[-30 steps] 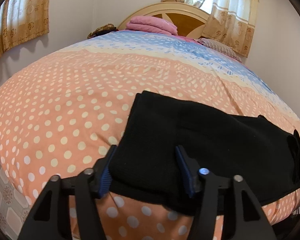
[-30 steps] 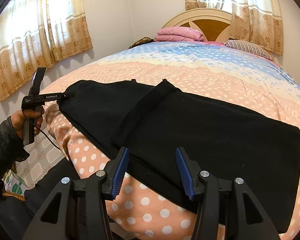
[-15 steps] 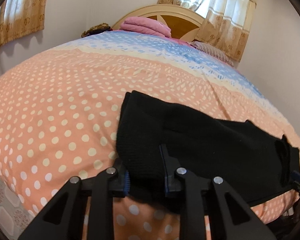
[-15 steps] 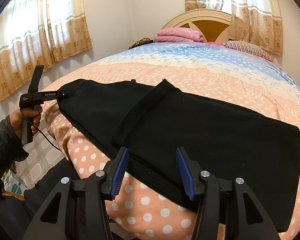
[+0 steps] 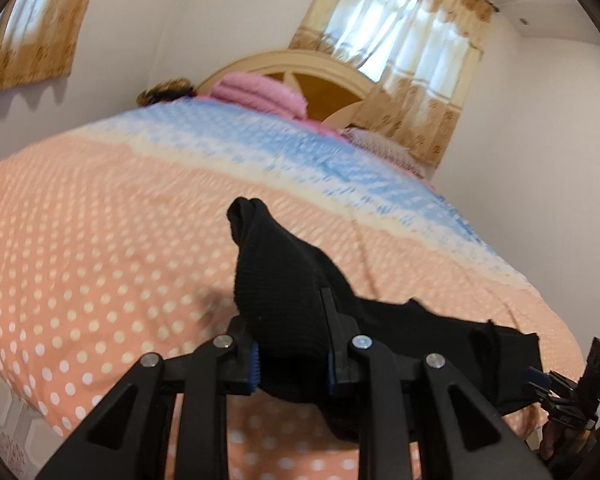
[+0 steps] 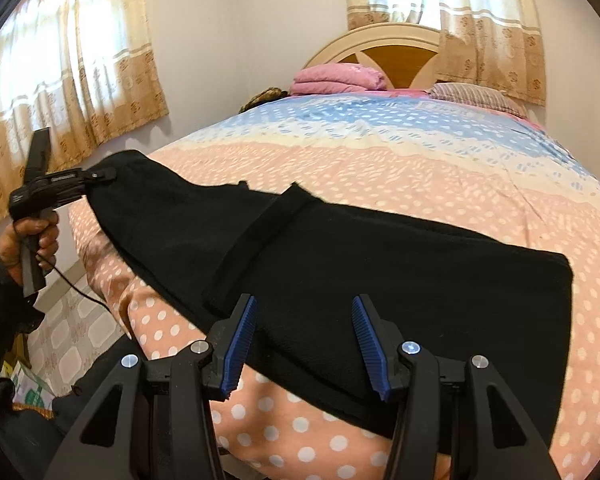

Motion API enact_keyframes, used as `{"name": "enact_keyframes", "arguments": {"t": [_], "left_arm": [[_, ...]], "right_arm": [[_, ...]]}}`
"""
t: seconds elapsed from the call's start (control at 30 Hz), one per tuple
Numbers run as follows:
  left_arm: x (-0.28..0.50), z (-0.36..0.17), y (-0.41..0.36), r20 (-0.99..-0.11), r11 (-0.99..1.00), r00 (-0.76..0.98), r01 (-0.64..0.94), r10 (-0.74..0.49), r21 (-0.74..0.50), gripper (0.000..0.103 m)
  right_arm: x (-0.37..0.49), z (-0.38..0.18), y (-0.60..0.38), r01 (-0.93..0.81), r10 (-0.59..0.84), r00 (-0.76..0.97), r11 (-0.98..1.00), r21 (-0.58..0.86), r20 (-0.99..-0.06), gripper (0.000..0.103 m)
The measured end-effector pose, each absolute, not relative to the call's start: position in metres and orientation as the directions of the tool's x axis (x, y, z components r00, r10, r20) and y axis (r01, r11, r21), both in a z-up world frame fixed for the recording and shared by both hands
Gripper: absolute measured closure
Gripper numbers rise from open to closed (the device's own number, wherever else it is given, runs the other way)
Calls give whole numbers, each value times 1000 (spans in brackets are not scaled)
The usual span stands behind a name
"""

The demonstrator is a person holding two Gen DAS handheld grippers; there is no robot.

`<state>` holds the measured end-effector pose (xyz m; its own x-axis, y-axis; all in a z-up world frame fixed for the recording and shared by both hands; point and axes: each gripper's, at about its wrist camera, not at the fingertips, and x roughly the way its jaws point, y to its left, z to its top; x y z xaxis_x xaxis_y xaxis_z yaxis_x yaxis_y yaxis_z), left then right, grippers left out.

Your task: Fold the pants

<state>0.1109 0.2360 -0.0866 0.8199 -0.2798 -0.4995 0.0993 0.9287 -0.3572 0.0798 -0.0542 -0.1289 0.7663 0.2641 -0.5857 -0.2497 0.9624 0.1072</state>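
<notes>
at the far left of the right wrist view, your left gripper (image 6: 100,176) is pinching one end of the black pants (image 6: 340,256) and holding it up off the dotted bedspread (image 6: 440,176). the rest lies flat across the middle. bottom centre, your right gripper (image 6: 304,336) sits spread wide over the near edge.

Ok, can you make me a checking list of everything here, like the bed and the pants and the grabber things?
Surface: bed, dotted peach and blue cover.
Job's things: black pants across the near edge, one end lifted.
Clutter: pink blanket, striped pillow by the headboard.
Grippers: left gripper shut on pants; right gripper open over them.
Cables: black cable below the left gripper.
Surroundings: curtains, tiled floor.
</notes>
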Motion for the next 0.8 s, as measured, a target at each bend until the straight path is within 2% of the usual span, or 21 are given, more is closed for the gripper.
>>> {"name": "enact_keyframes", "arguments": {"t": [0.47, 0.8], "left_arm": [[94, -11, 151, -366, 876, 803, 372, -470, -308, 79], [92, 5, 58, -398, 802, 699, 547, -595, -238, 79]], "right_arm": [[55, -108, -102, -117, 164, 794, 986, 118, -586, 50], [34, -105, -153, -9, 103, 822, 986, 167, -560, 45]]}}
